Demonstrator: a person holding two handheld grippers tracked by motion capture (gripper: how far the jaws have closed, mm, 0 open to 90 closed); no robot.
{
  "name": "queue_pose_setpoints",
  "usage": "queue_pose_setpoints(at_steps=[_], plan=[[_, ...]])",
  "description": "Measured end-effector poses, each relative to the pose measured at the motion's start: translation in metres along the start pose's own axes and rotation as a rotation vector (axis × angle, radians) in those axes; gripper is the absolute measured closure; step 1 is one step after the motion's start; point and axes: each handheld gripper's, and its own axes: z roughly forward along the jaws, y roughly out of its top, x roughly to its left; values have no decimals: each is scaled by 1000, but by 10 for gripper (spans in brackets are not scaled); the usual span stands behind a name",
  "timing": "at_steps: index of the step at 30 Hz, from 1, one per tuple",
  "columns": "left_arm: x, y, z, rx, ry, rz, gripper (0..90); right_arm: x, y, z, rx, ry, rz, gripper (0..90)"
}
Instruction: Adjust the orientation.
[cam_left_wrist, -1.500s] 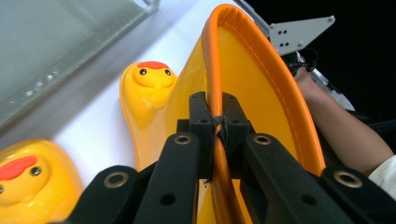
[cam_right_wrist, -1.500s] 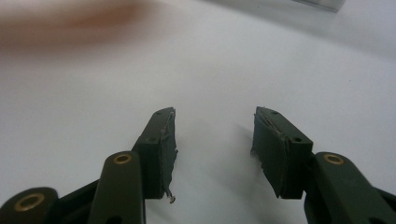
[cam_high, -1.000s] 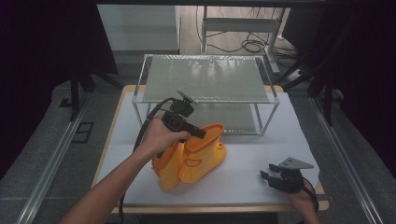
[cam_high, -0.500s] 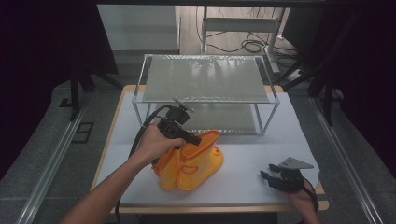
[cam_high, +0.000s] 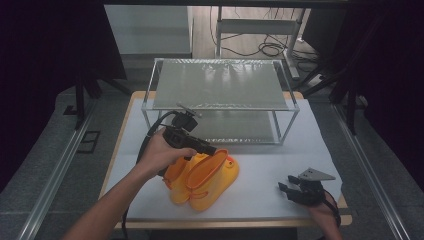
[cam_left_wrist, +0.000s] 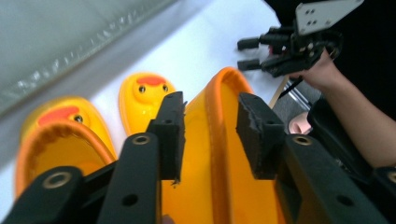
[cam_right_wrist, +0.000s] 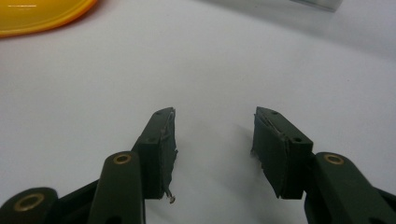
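Bench: a wooden-edged bench (cam_high: 116, 165) under a white cover sheet, seen from above, with dark floor on both sides.
Rack: a clear two-level glass rack (cam_high: 220, 82) stands along the far edge of the bench, spanning most of its width.
Boots: a pair of yellow duck-faced rubber boots (cam_high: 202, 175) lies side by side near the front edge, left of centre, just in front of the rack; toes with orange beaks and dark eyes point toward the right side of the bench, orange-rimmed openings toward the person's left hand.
Near boot: in the left gripper view the orange rim of the right-hand boot (cam_left_wrist: 219, 140) runs up between the two black fingers.
Left gripper: the left gripper (cam_high: 207, 149), held in a bare hand that comes in from the front-left corner, hovers over the boot openings; its fingers (cam_left_wrist: 170, 135) have just been opening and now stand about half apart, straddling the boot rim with a gap showing on either side, the pads not pressing on it.
Right gripper: the right gripper (cam_high: 286, 187) rests low near the front-right corner, well apart from the boots, its grey three-cornered plate on top; its fingers (cam_right_wrist: 161, 140) are spread wide over bare white sheet with nothing between them.
Cable: a black cable (cam_high: 150, 137) loops from the left gripper back over the wrist.
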Motion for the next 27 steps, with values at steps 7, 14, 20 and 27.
queue_pose_setpoints(at_steps=[7, 14, 20, 27], plan=[[1, 3, -21, -82, 0, 36, 495, 9, 9, 0, -17, 22, -3, 532], [13, -2, -47, -166, 18, 47, 466, 20, 24, 7, -23, 68, -29, 583], [27, -17, -67, -198, 65, 45, 498, 24, 30, 9, -34, 75, -37, 569], [47, -41, -77, -215, 100, 4, 569, 24, 30, 8, -34, 72, -39, 564]])
